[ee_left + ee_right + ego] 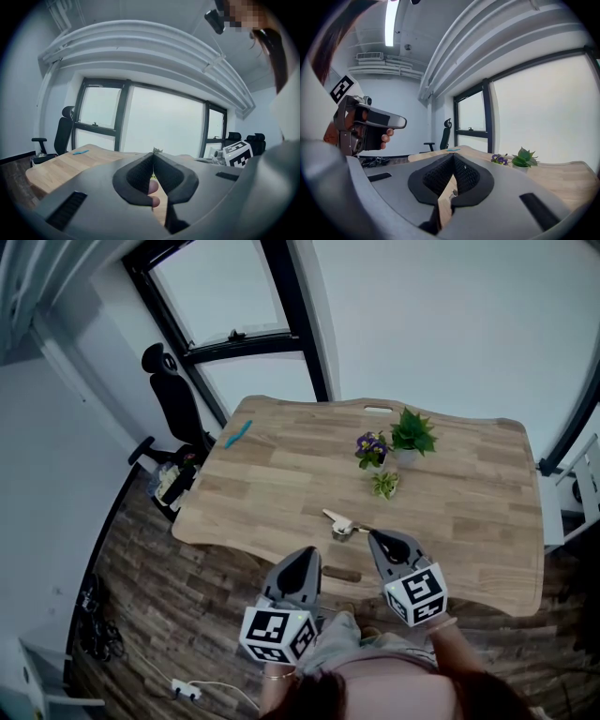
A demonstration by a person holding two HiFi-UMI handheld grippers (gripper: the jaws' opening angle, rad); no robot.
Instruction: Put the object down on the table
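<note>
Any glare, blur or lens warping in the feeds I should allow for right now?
Head view: even daylight, the table sharp, its edges bowed by the wide lens. Left gripper view: the window blown out white, corners dark. Right gripper view: the ceiling light glares at top left.

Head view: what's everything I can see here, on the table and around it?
Table: one, light wood, centre.
Leafy potted plant: one, green, table's far side.
Flowering plant: one, purple, beside leafy one.
Small plant: one, pale green, nearer than those.
Small object: one, silvery and pale, near front edge; kind unclear.
Pen-like item: one, teal, table's left corner.
Office chair: one, black, left of table.
Power strip: one, white, floor.
Left claw: one, grey, shut, low left.
Right claw: one, grey, shut, low right.
</note>
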